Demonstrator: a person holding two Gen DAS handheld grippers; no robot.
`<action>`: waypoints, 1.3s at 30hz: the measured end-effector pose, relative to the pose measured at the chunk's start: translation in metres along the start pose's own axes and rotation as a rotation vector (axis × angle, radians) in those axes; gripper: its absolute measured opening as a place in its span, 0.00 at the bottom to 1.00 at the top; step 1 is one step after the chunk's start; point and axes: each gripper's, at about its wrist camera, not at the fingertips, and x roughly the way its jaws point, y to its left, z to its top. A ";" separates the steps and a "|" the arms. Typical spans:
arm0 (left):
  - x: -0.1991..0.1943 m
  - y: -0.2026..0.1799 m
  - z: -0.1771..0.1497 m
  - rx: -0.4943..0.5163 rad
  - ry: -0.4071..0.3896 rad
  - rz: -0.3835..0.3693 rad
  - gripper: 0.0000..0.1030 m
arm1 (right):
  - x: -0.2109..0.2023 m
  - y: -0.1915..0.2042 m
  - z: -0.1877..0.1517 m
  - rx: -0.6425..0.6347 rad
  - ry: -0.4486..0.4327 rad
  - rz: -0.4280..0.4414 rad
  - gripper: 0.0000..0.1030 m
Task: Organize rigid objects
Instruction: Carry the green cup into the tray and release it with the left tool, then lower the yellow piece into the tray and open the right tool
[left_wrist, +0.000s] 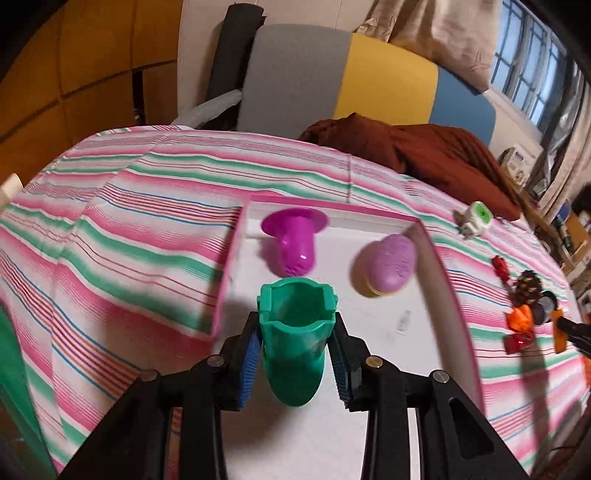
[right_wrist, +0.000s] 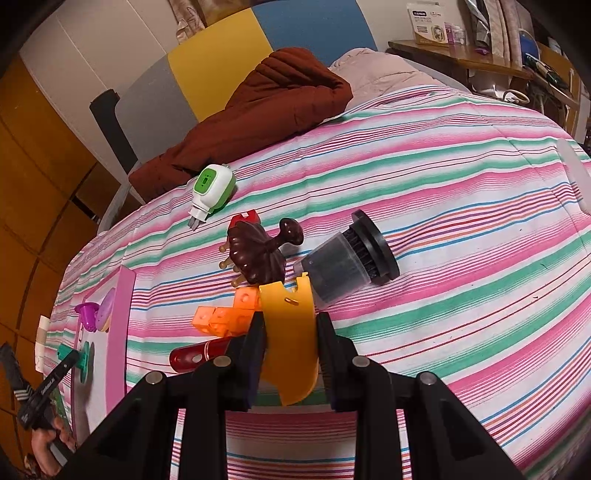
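Observation:
My left gripper (left_wrist: 295, 332) is shut on a green plastic cup (left_wrist: 295, 332) and holds it over the pink-rimmed white tray (left_wrist: 391, 387). In the tray lie a magenta funnel-shaped piece (left_wrist: 291, 240) and a lilac oval piece (left_wrist: 388, 264). My right gripper (right_wrist: 290, 332) is shut on a yellow curved plastic piece (right_wrist: 290, 332) above the striped bed. Just beyond it lie orange cubes (right_wrist: 221, 315), a dark brown hair claw (right_wrist: 258, 251), a black cylindrical brush piece (right_wrist: 351, 258), a red item (right_wrist: 201, 354) and a white-green plug device (right_wrist: 212, 188).
A rust-brown quilt (right_wrist: 251, 122) lies at the head of the striped bed sheet (right_wrist: 461, 221). The grey, yellow and blue headboard (left_wrist: 369, 77) is behind it. A wooden shelf with boxes (right_wrist: 461, 55) stands at the right. The tray also shows at the left of the right wrist view (right_wrist: 120, 332).

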 end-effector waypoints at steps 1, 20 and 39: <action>0.003 0.001 0.002 0.009 0.003 0.010 0.35 | 0.000 0.000 0.000 0.000 0.001 -0.001 0.26; -0.003 0.009 0.010 -0.054 -0.073 0.048 0.81 | 0.002 -0.004 0.002 0.007 0.004 -0.005 0.26; -0.046 0.004 -0.046 -0.174 -0.082 -0.023 0.91 | -0.009 0.027 -0.006 -0.136 -0.017 0.061 0.26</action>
